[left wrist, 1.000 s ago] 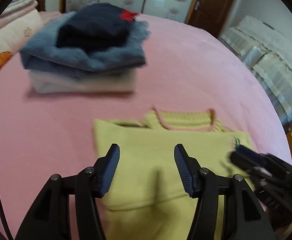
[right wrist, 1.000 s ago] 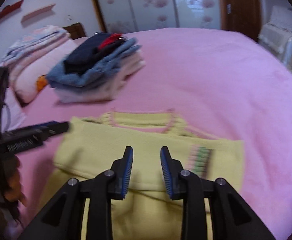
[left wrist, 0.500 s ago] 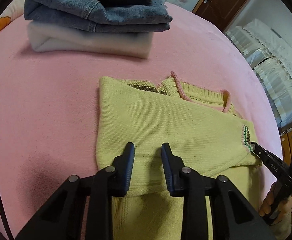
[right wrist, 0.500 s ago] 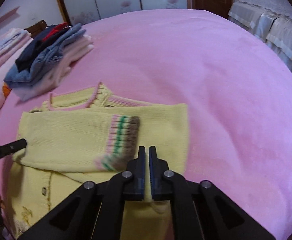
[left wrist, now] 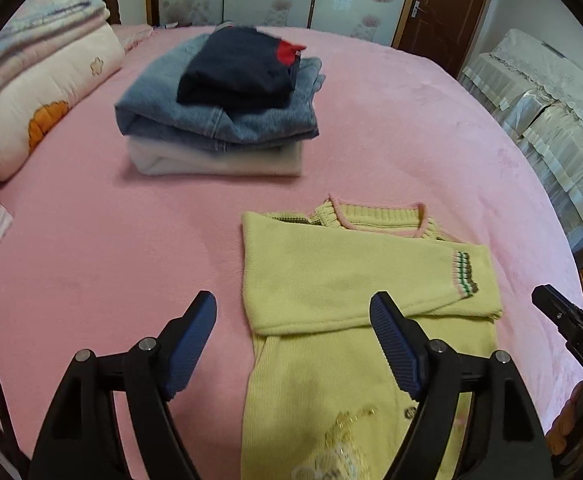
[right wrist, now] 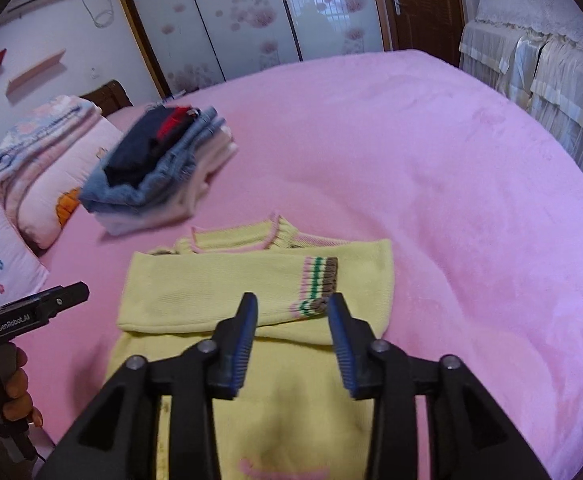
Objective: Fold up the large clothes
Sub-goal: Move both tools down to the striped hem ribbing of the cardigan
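Observation:
A yellow knit sweater [left wrist: 343, 280] lies flat on the pink bed, collar toward the far side, with both sleeves folded across its chest; the striped cuff [left wrist: 464, 272] lies on top at the right. It also shows in the right wrist view [right wrist: 251, 284], cuff [right wrist: 317, 284] ahead of the fingers. My left gripper [left wrist: 293, 340] is open and empty, raised above the sweater's left edge. My right gripper [right wrist: 293, 340] is open and empty above the sweater's middle. Each gripper's tip shows at the edge of the other view.
A stack of folded clothes [left wrist: 227, 108] (dark top, jeans, white garment) sits farther back on the pink bed [left wrist: 91, 264]. Folded quilts and pillows [left wrist: 39, 80] lie at the left. Covered furniture [left wrist: 551, 120] stands at the right; a wardrobe and door at the back.
Both grippers opened and let go of the sweater sleeve, then pulled back and up. The sleeve now lies folded across the chest.

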`<move>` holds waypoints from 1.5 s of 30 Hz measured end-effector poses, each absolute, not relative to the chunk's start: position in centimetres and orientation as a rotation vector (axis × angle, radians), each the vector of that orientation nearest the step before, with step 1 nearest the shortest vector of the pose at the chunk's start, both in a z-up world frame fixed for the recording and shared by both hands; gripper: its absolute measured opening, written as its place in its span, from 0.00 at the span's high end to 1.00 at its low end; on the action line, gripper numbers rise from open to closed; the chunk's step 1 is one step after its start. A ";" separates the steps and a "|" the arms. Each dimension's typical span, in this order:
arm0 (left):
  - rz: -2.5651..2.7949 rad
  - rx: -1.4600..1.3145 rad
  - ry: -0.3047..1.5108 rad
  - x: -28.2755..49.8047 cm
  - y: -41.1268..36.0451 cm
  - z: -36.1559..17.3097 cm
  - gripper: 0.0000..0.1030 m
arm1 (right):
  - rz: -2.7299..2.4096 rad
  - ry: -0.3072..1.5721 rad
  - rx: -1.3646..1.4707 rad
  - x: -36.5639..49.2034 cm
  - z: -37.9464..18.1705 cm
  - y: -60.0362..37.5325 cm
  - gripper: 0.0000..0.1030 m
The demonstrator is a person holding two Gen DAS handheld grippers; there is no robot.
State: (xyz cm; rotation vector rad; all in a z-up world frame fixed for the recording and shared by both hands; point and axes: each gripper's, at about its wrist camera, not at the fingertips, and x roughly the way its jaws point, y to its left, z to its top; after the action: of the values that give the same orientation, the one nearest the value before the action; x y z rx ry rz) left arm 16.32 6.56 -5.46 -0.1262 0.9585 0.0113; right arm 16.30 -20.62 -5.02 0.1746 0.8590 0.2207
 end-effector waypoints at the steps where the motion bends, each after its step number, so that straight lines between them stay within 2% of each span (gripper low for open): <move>1: 0.014 -0.111 0.946 15.5 6.2 -4.6 0.24 | 0.230 0.846 0.182 15.4 -4.1 -20.6 0.63; 8: -0.010 -0.083 0.895 8.9 5.4 -0.1 0.24 | 0.265 0.778 0.185 9.0 0.0 -20.7 0.61; 16: -0.031 -0.097 0.913 2.5 4.9 -0.9 0.24 | 0.276 0.778 0.156 2.4 -0.1 -21.3 0.56; 27: -0.057 -0.117 1.060 -1.4 6.5 -8.9 0.24 | 0.241 0.952 0.137 -1.4 -6.9 -22.9 0.54; 36: -0.089 -0.291 1.160 -1.8 9.4 -16.6 0.25 | 0.213 1.069 0.217 -2.2 -12.9 -25.7 0.54; 45: -0.138 -0.375 1.150 -2.2 10.1 -19.3 0.25 | 0.217 1.087 0.215 -1.5 -15.1 -26.8 0.54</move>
State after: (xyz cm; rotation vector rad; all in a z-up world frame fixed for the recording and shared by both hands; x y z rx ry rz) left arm -2.16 10.14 -19.31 -0.3747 1.1502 -0.1379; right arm -1.48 -26.85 -15.06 0.2147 1.0867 0.2170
